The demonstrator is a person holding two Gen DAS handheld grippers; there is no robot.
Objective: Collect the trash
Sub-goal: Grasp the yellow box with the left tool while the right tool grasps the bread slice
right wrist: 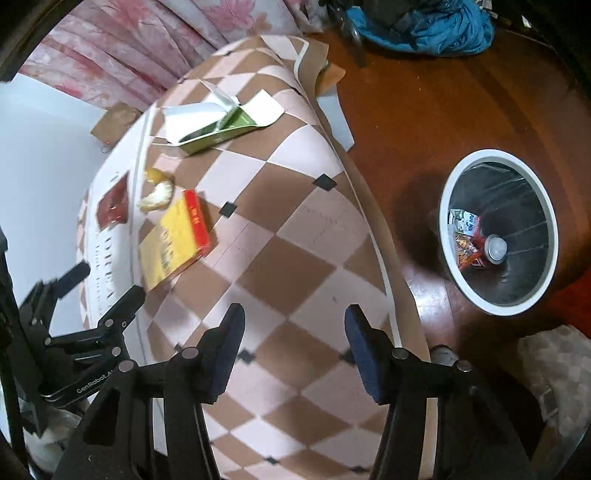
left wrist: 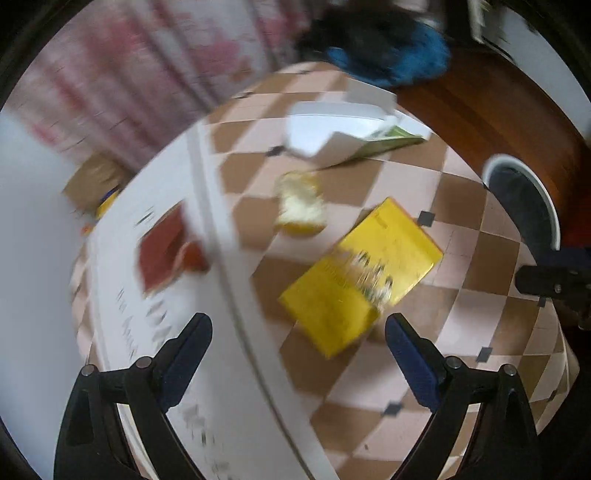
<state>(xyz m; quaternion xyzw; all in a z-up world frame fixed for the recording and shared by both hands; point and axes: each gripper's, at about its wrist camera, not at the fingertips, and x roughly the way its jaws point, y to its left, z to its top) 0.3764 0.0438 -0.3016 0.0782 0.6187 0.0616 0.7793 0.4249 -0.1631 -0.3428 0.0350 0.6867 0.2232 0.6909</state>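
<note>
A yellow box with a red edge lies on the checkered table. Beyond it lie a piece of peel and an opened white and green carton. My left gripper is open and empty, just short of the yellow box; it also shows at the left of the right wrist view. My right gripper is open and empty above the table's near part. A white-rimmed trash bin holding wrappers and a can stands on the floor to the right.
A white printed sheet with a red picture covers the table's left side. A blue cloth bundle lies on the brown wooden floor beyond the table. Pink curtains hang behind. A cardboard piece sits at the far left.
</note>
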